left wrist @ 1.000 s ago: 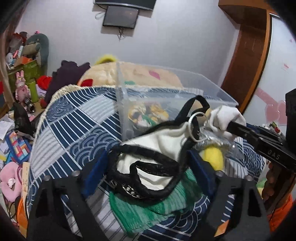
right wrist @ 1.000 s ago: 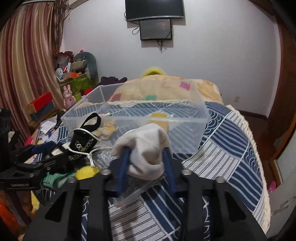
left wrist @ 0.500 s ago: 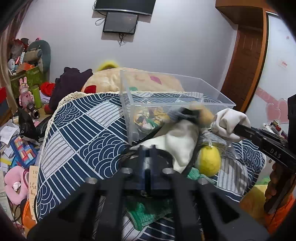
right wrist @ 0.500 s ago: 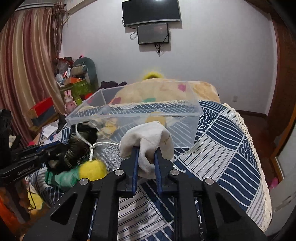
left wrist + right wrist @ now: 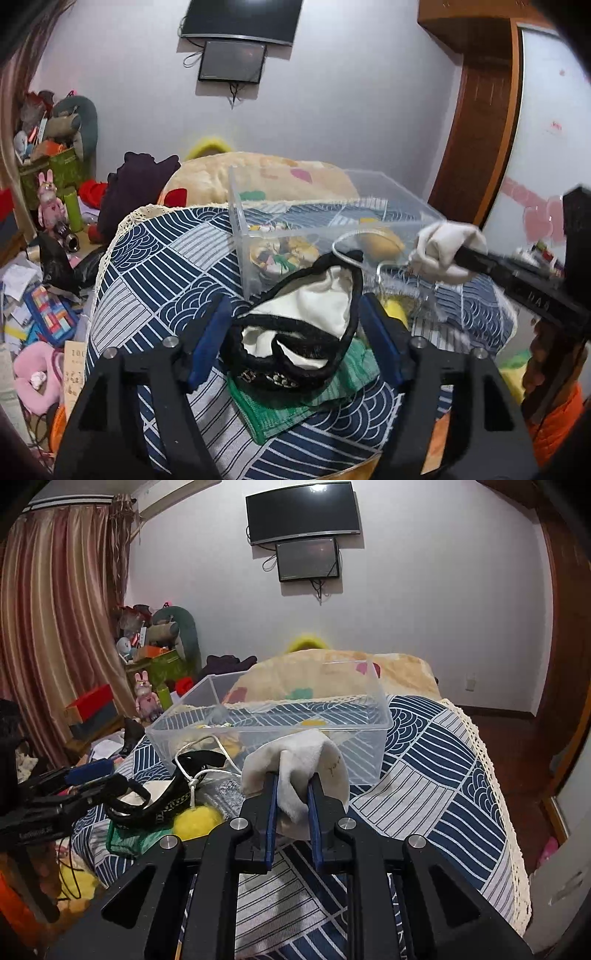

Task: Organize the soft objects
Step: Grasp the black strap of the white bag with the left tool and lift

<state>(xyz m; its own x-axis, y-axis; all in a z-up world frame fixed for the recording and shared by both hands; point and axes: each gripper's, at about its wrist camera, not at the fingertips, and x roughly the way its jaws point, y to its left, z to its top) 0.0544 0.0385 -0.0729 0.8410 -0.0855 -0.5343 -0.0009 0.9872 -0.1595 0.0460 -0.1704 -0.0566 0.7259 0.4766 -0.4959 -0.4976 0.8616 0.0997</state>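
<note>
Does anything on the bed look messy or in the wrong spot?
Yes. A white bag with black straps, a green cloth and a yellow pom-pom lie heaped on the quilt outside the clear bin. The right tongs pinch a white sock that isn't in the bin either.

A patterned bed (image 5: 436,760) carries a clear bin (image 5: 373,738) and a green cloth (image 5: 295,406).

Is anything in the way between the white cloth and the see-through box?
Nothing visible. The right gripper holds the white cloth just before the clear box; only the box's near wall must be cleared, and the top is open.
</note>
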